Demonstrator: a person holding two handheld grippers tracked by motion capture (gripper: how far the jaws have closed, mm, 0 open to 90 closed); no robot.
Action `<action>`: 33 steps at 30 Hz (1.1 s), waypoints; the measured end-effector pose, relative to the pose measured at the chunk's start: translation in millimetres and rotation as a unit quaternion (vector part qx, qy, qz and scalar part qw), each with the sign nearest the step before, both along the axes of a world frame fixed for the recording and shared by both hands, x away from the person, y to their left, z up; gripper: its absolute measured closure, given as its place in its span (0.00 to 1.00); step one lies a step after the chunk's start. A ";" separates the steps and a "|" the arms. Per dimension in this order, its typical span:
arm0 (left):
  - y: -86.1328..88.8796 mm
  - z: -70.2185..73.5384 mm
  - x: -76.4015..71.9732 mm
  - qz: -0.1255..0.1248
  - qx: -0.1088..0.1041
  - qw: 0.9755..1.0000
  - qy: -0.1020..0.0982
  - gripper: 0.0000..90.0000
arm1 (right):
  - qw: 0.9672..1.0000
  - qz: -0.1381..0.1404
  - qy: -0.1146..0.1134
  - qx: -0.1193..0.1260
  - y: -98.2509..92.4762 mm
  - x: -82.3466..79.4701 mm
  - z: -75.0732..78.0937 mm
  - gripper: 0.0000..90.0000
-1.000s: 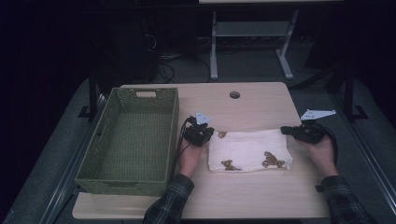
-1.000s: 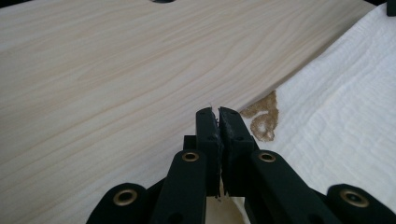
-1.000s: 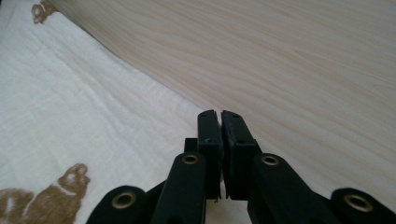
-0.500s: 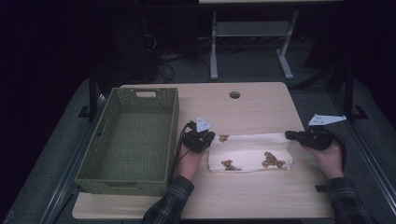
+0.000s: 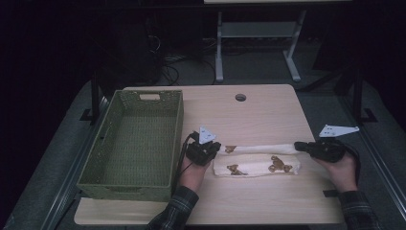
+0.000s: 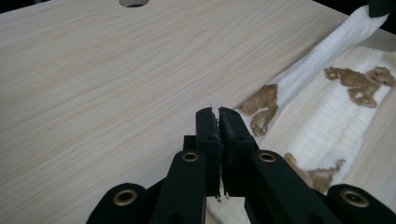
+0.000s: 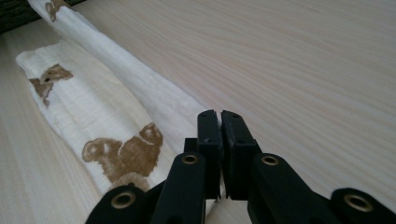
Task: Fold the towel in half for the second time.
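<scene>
A white cloth (image 5: 256, 164) printed with brown animals lies folded lengthwise on the pale wooden table (image 5: 258, 115). My left gripper (image 5: 218, 147) is shut on the cloth's left end, and my right gripper (image 5: 298, 144) is shut on its right end. The raised far edge runs taut between them, just above the lower layer. In the left gripper view the jaws (image 6: 218, 114) pinch the fabric, and the cloth (image 6: 322, 126) stretches away to the upper right. In the right gripper view the shut jaws (image 7: 218, 116) hold the rolled edge of the cloth (image 7: 79, 107).
A green woven basket (image 5: 177, 139) stands at the left of the table, close to my left hand. A round cable hole (image 5: 240, 97) sits near the table's far edge. Bare tabletop lies beyond the cloth. A metal stand (image 5: 253, 38) is on the floor behind.
Both grippers have come toward the near edge with the cloth's far edge held. The right one has also shifted right. The cloth now looks narrower and longer.
</scene>
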State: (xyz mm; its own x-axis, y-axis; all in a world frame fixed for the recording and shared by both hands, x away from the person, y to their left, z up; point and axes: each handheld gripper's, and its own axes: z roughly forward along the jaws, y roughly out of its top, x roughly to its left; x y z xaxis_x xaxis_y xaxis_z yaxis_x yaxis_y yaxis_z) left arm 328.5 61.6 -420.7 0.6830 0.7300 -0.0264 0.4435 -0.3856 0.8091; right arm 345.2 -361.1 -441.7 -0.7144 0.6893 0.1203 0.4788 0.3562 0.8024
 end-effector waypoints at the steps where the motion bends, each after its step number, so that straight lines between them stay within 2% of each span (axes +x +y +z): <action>1: 0.4 -0.5 -1.5 -0.002 0.002 1.000 0.001 0.97 | 1.000 0.001 0.002 0.000 -0.2 -1.0 -0.6 0.96; 11: 0.5 -8.2 -13.3 -0.015 0.017 1.000 0.018 0.96 | 1.000 0.014 0.007 -0.009 -0.4 -15.3 -4.4 0.96; 14: 0.4 -10.0 -16.6 -0.025 0.030 0.999 0.022 0.96 | 1.000 0.017 0.012 -0.013 0.6 -20.5 -5.4 0.96; 19: -1.3 -13.3 -21.0 -0.033 0.038 0.998 0.031 0.96 | 0.999 0.021 0.021 -0.018 0.3 -26.8 -8.5 0.96; 28: -1.5 -16.4 -31.5 -0.042 0.056 0.997 0.035 0.96 | 0.999 0.030 0.031 -0.020 0.2 -37.8 -11.4 0.94; 30: -1.8 -18.7 -34.3 -0.042 0.058 0.997 0.038 0.95 | 0.999 0.032 0.032 -0.023 0.0 -40.1 -12.8 0.90; 33: -1.4 -14.3 -38.4 -0.043 0.045 0.997 0.033 0.90 | 0.999 0.035 0.025 -0.012 -2.4 -44.3 -9.3 0.86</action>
